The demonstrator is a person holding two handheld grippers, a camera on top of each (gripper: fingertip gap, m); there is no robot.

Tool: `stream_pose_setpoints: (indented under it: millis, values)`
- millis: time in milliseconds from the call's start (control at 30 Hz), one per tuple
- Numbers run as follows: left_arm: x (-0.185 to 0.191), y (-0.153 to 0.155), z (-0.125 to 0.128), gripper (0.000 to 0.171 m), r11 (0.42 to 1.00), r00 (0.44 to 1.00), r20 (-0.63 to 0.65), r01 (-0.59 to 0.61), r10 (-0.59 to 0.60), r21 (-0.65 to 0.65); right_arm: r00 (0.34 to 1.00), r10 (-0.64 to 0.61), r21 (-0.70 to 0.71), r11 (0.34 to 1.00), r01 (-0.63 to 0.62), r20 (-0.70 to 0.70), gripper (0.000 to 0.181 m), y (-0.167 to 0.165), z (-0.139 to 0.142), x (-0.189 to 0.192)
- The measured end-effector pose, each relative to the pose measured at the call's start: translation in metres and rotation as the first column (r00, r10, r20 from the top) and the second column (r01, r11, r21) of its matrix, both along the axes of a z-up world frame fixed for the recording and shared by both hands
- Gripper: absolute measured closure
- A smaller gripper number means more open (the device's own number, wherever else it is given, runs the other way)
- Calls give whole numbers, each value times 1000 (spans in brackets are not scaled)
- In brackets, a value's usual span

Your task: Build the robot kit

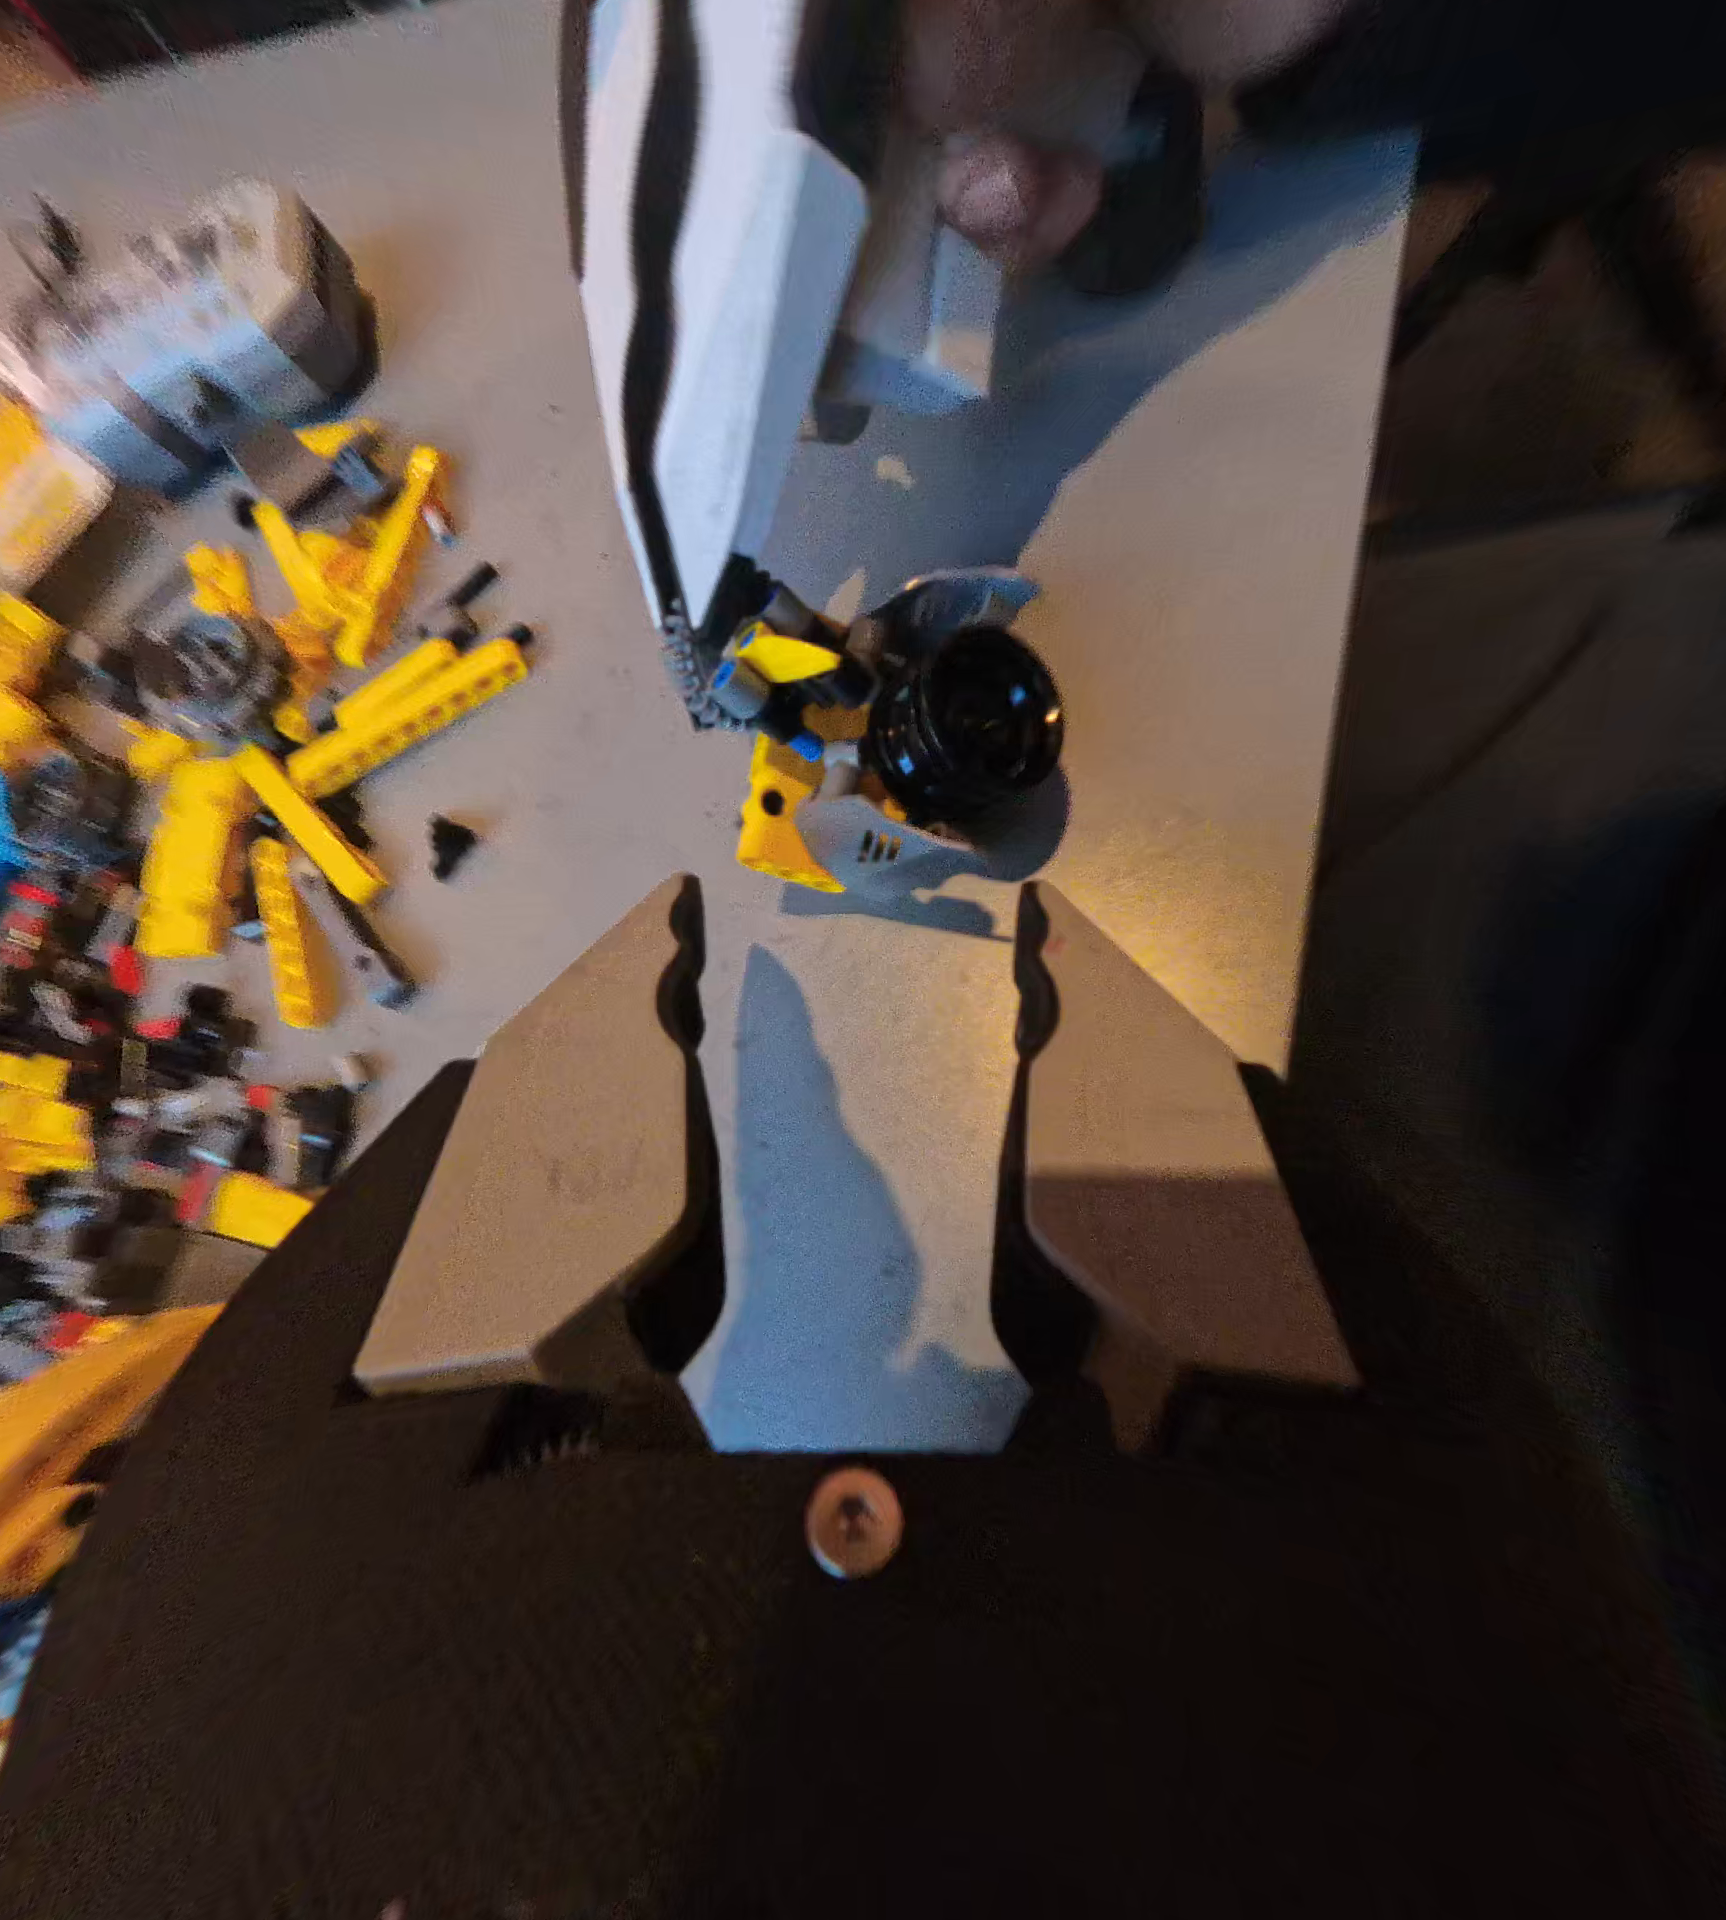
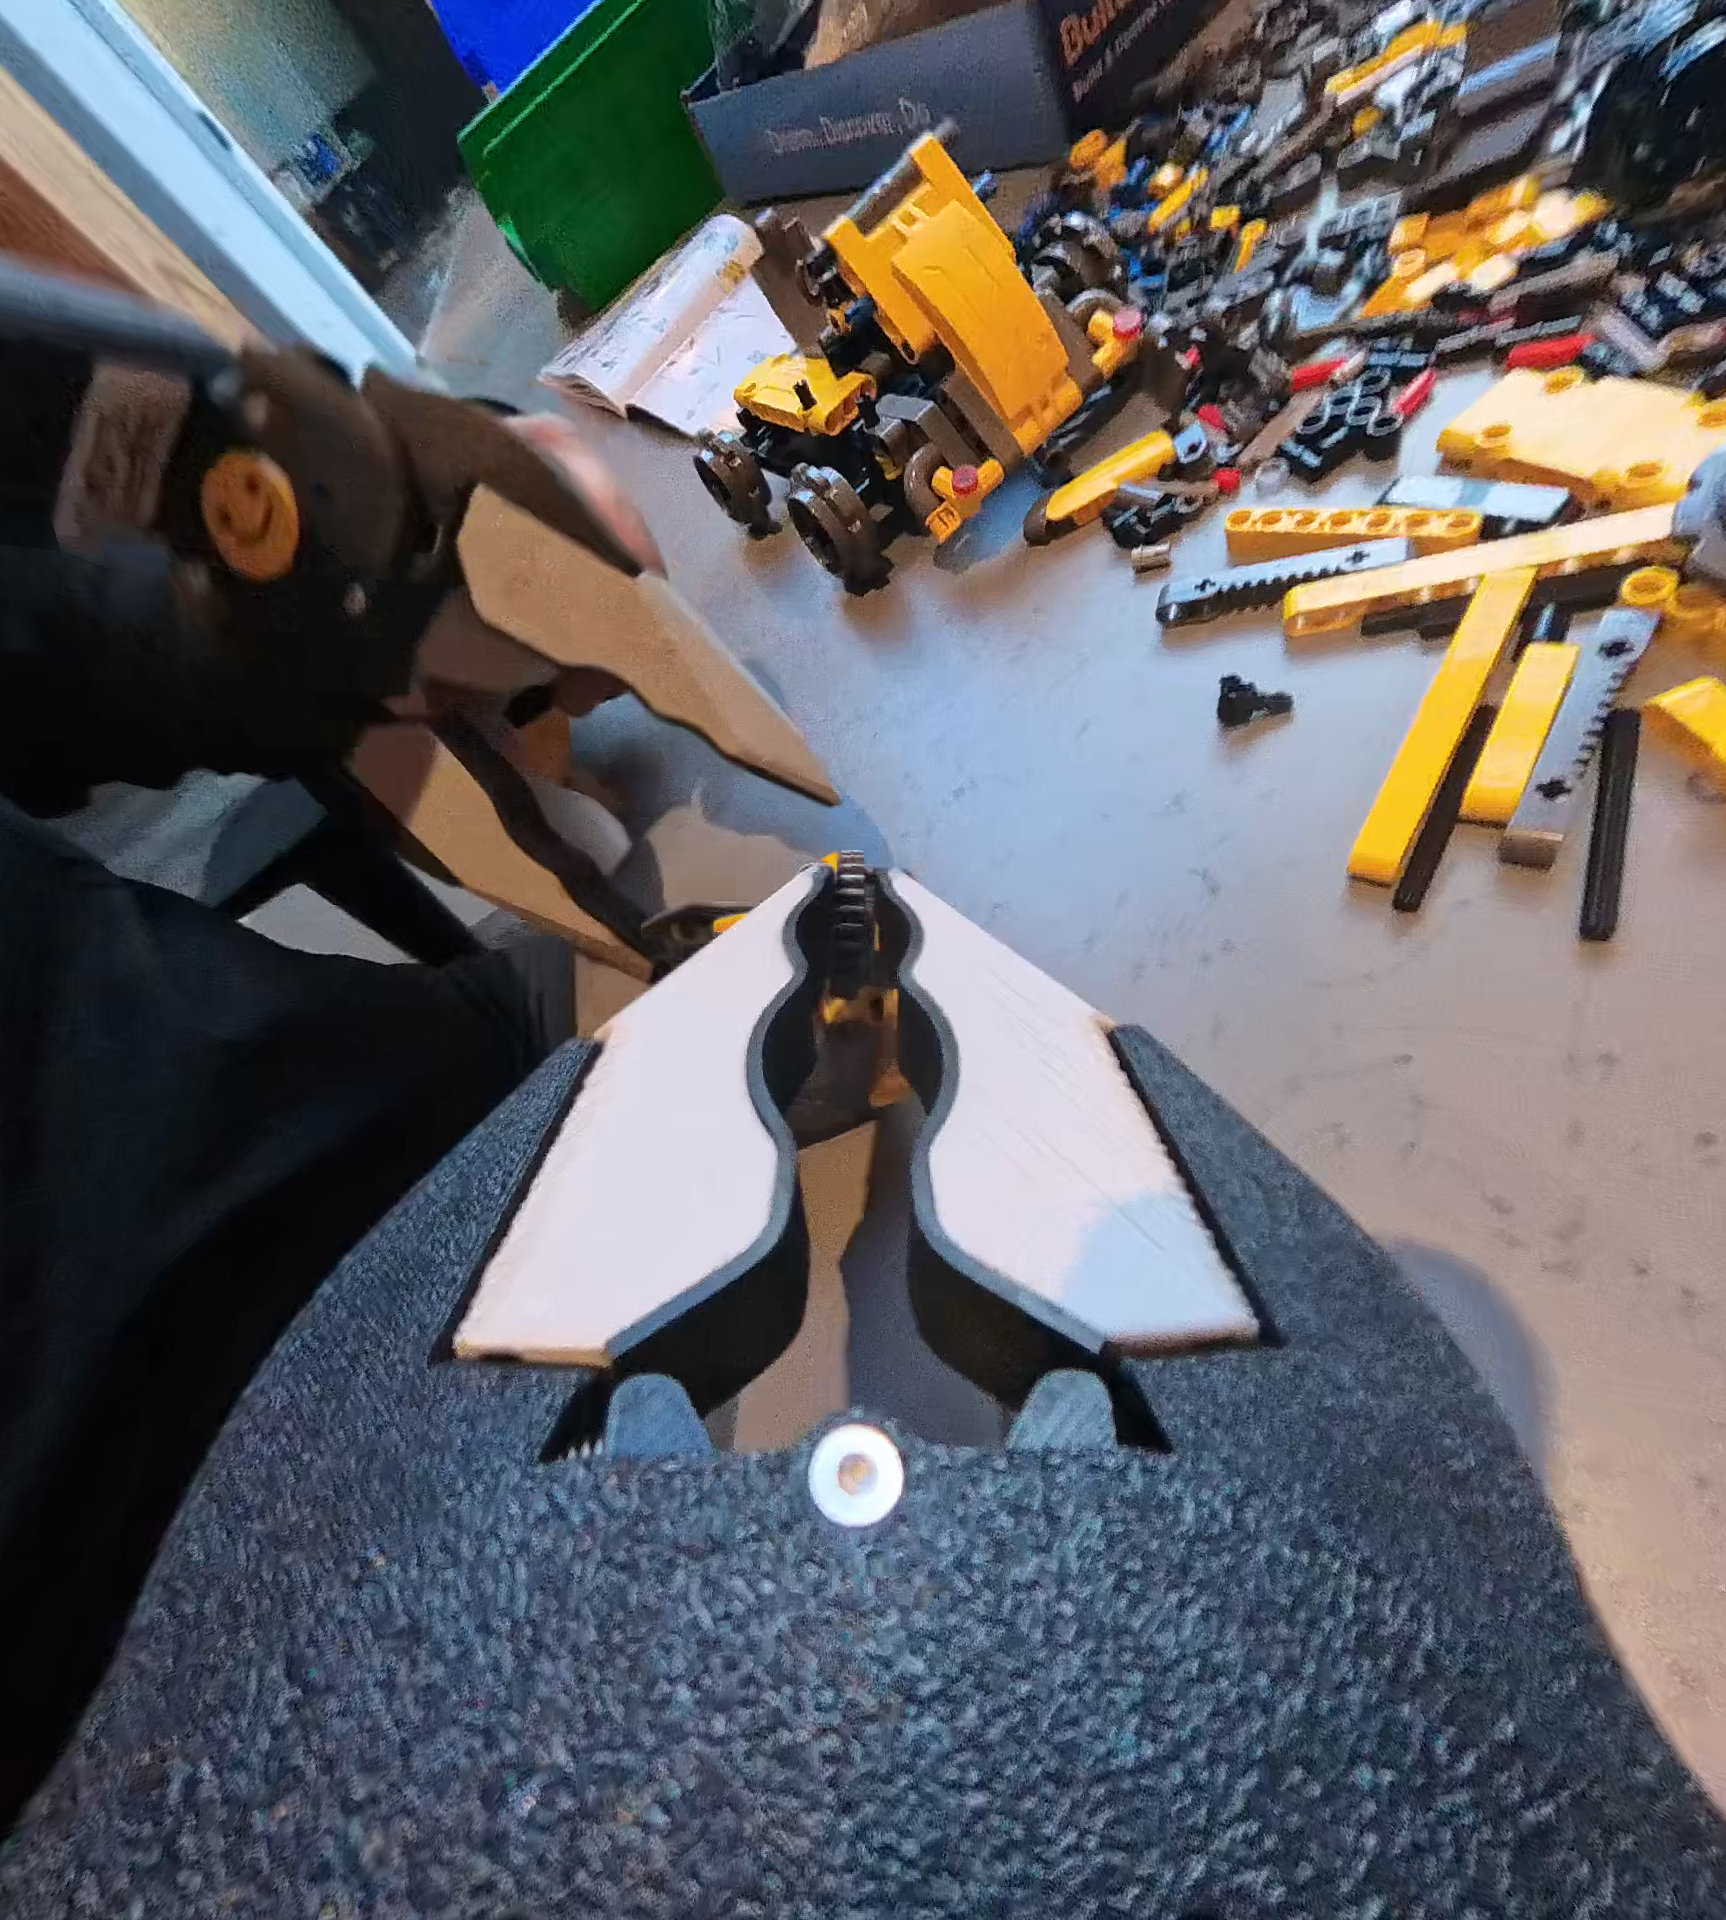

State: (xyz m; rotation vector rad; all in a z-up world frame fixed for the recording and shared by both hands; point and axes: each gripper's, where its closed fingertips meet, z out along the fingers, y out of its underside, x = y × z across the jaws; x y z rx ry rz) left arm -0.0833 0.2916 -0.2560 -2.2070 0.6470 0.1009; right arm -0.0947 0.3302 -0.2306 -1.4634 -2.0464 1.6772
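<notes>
My right gripper is shut on a small brick assembly and pinches its black gear between the tips. In the left wrist view the assembly shows yellow bricks, grey curved panels and a black wheel. It hangs just over the grey table, held from above by the white right gripper. My left gripper is open and empty, its tips just short of the assembly. The left gripper also shows in the right wrist view, open beside the assembly.
A heap of loose yellow, black and grey bricks lies to the left. The right wrist view shows a part-built yellow vehicle, long yellow beams, a small black piece, a booklet, a green bin and a dark box. My hands' fingertips stand some 5 cm from each other. The small black piece is about equally far from each gripper, around 10 cm. It is also in sight in the left wrist view.
</notes>
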Motion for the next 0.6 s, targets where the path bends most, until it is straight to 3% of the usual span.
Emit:
stream_pose_setpoints:
  millis: [67, 167, 267, 600]
  values:
    - [1, 4, -5, 125, 997, 987, -157, 49, -39, 60, 999, 10, -34, 999, -8, 36, 174, 0, -2, 0]
    - [7, 10, 2, 150, 981, 952, -295, 131, -84, 142, 997, -5, -67, 998, 10, 73, 174, 4, -4, -3]
    - [5, 13, 5, 151, 970, 919, -387, 158, -77, 183, 994, -11, -106, 994, 22, 104, 175, 8, -6, -5]
    - [6, 25, 3, 149, 954, 898, -428, 209, -101, 213, 987, 5, -223, 974, 31, 159, 175, 14, -5, -9]
